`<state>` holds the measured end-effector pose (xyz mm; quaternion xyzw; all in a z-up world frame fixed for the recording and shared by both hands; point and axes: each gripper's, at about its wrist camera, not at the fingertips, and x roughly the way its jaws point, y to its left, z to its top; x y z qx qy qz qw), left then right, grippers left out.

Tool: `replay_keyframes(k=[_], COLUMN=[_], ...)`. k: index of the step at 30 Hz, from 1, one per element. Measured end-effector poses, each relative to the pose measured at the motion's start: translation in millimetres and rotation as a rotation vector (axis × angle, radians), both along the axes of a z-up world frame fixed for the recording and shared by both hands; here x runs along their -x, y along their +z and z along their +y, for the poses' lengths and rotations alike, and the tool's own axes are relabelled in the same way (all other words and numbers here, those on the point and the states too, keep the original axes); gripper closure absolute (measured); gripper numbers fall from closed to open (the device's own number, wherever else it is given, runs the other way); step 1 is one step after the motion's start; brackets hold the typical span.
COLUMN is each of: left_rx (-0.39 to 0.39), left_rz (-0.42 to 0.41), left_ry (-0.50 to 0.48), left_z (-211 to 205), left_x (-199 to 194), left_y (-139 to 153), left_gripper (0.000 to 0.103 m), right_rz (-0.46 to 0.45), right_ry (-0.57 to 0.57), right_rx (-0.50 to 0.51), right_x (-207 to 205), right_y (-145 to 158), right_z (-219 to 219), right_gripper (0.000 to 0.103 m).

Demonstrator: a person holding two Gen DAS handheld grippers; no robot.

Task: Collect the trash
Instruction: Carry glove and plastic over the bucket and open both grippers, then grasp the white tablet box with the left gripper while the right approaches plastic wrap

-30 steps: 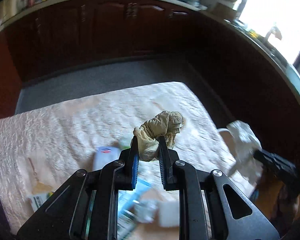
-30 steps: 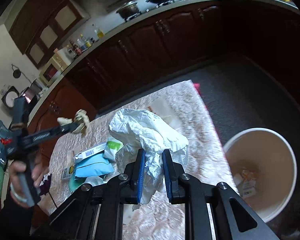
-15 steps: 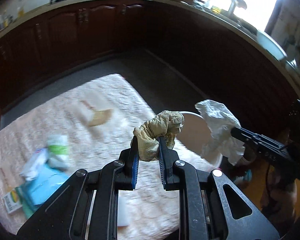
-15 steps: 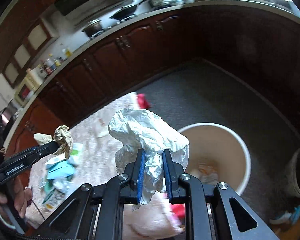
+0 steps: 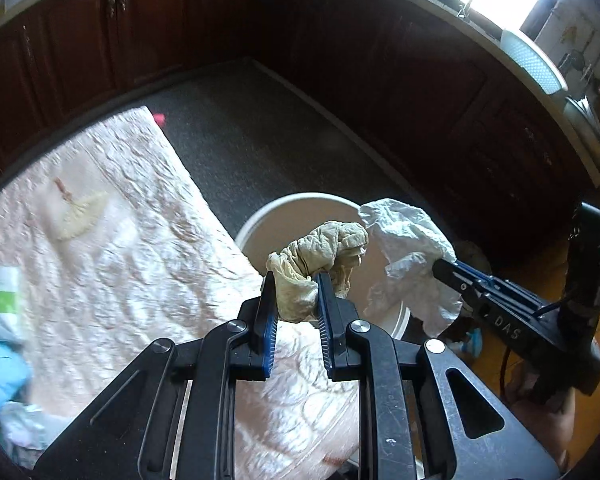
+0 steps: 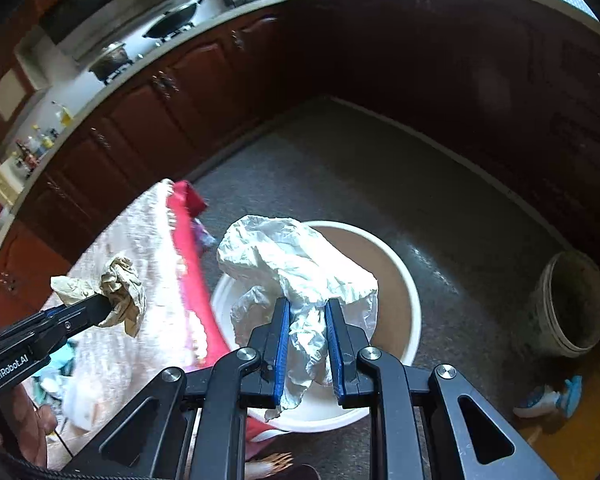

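1. Blue-padded black left gripper (image 5: 294, 300) has its fingers closed tight on a crumpled beige-tan paper wad (image 5: 320, 256), held in the air at the edge of the pale pink quilted tablecloth (image 5: 120, 240); in the right wrist view that wad (image 6: 116, 288) hangs over the cloth, just beside the bin.
2. Blue-padded black right gripper (image 6: 307, 336) has its fingers pinched on a crumpled white plastic bag (image 6: 296, 264); the bag hangs directly above the round white trash bin (image 6: 400, 280) on the floor.
3. Blue and green packets (image 5: 0, 320) lie on the tablecloth at the left; a red cloth strip (image 6: 188, 240) hangs down the table's side.
4. Farther right, a grey bucket (image 6: 568, 304) stands on the dark speckled floor (image 6: 380, 168); dark red-brown wooden cabinets (image 6: 180, 92) run behind.
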<state>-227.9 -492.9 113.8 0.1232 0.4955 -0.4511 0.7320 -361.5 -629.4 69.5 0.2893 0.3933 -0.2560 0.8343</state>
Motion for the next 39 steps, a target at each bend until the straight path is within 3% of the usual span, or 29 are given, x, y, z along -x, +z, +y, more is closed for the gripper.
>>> replay_keyframes(k=[3, 6, 7, 8, 10, 24, 27, 34, 36, 39], left_rx=[-0.002, 0.014, 0.020, 0.026, 0.035, 0.021, 0.012, 0.021, 0.025, 0.022], left_rz=[0.004, 0.021, 0.030, 0.038, 0.044, -0.063, -0.109, -0.130, -0.142, -0.163], left_ry=[-0.007, -0.004, -0.003, -0.001, 0.002, 0.078, 0.100, 0.149, 0.164, 0.201], left_z=[-9.0, -13.8, -14.4, -14.1, -13.7, 30.5, 45.9, 84.5, 101.5, 128.6], left_x=[1.0, 0.4, 1.6, 2.2, 2.7, -1.9, -2.4, -12.9, -16.2, -25.2], left_y=[-9.1, -13.2, -12.7, -12.1, -11.0, 6.6, 12.3, 30.9, 37.7, 46.1], left_gripper=[0.086, 0.074, 0.069, 0.059, 0.056, 0.056, 0.056, 0.055, 0.048, 0.045], right_rz=[0.025, 0.059, 0.074, 0.086, 0.093, 0.046, 0.031, -0.017, -0.028, -0.044], right_ry=[-0.011, -0.027, -0.030, -0.033, -0.039, 0.004, 0.022, 0.085, 0.110, 0.151], right_rx=[-0.019, -0.011, 0.001, 0.015, 0.038, 0.055, 0.067, 0.069, 0.067, 0.057], right_x=[-0.4, -3.4, -7.0, -7.1, -5.5, -6.1, -9.6, -24.6, -30.6, -40.9], right_y=[-12.9, -23.0, -24.1, -25.3, -25.1, -1.8, 7.0, 25.0, 28.4, 32.4], right_z=[-7.0, -12.7, -13.9, -12.3, -11.2, 10.0, 20.4, 49.8, 60.5, 76.5], right_gripper=[0.086, 0.086, 0.076, 0.055, 0.042, 0.041, 0.037, 0.035, 0.035, 0.032])
